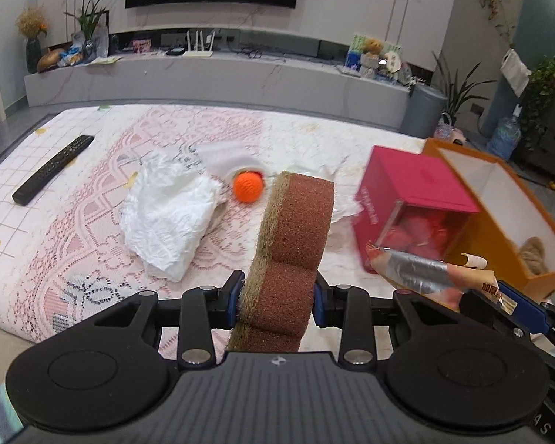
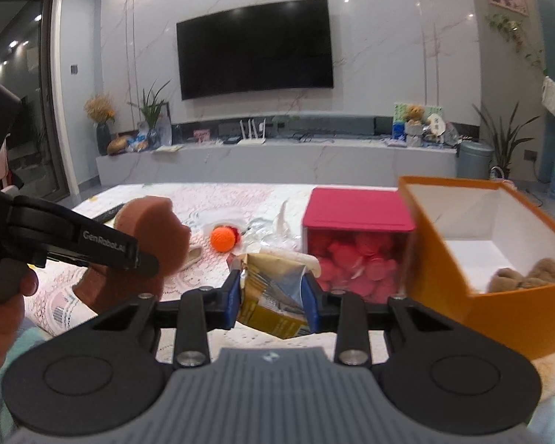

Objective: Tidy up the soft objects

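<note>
Left gripper (image 1: 276, 301) clamps a brown, wavy-edged scouring sponge (image 1: 292, 236) upright; right gripper (image 2: 273, 301) pinches a crumpled foil packet (image 2: 273, 292).

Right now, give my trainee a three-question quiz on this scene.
1. True or false: the left gripper is shut on the brown sponge.
2. What does the right gripper hold? A) the orange ball B) a crumpled foil packet C) the remote
3. Fill in: the tan plush toy lies inside the ____ box.

Key
1. True.
2. B, the foil packet. The orange ball and the remote lie on the lace cloth.
3. Orange: the plush toy sits in the open orange box, beside the pink box.
</note>
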